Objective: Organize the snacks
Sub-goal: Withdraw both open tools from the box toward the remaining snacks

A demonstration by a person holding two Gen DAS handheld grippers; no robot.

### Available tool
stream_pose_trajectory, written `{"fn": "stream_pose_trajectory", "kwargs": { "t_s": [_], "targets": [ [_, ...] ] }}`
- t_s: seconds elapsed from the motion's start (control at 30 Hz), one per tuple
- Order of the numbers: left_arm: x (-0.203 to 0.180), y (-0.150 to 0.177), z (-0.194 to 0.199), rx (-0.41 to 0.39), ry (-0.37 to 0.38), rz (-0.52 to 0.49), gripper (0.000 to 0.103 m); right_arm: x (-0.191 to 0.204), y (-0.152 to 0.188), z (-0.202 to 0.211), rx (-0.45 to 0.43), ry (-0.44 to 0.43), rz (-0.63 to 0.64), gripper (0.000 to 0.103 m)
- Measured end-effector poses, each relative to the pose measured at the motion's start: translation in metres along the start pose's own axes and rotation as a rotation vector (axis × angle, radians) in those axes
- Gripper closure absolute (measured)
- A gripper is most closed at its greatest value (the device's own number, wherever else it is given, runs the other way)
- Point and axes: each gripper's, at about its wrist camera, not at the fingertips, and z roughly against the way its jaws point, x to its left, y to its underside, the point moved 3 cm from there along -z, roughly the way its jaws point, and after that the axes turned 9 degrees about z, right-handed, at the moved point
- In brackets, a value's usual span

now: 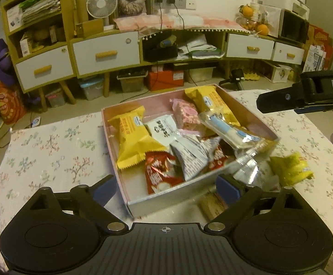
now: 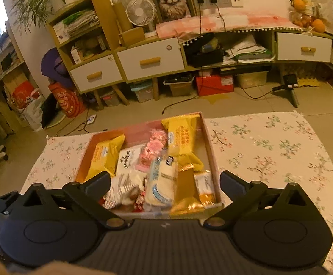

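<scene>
Both claws hang released over the table, left gripper (image 1: 166,189) and right gripper (image 2: 165,183) gaping with nothing between the pads. Most snacks sit heaped in the pink box (image 1: 129,197); a long white packet (image 1: 230,130) lies across its right wall, and a crumpled yellow wrapper (image 1: 290,167) sits outside on the flowered cloth (image 1: 51,151). Any nudge to the box could probably tip that packet out

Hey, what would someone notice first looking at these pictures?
A pink box crammed with snack packets sits mid-table on the floral tablecloth. Two yellow packets stand out inside. Beside its right wall, a yellow-green packet and a clear wrapper lie outside.
</scene>
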Motion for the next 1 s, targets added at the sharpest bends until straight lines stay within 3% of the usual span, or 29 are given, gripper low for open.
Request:
{"fn": "stream_pose_trajectory", "kwargs": {
  "t_s": [0.63, 0.87, 1.0],
  "targets": [
    [-0.006, 0.047, 0.040, 0.039, -0.034, 0.104, 0.005, -0.001, 0.049, 0.035, 0.040, 0.079, 0.083, 0.000],
    [-0.004, 0.060, 0.039, 0.040, 0.000, 0.138, 0.004, -0.003, 0.067, 0.035, 0.012, 0.116, 0.214, 0.000],
    [-0.007, 0.069, 0.030, 0.044, 0.008, 0.099, 0.004, -0.012, 0.079, 0.033, 0.012, 0.123, 0.278, 0.000]
  ]
}}
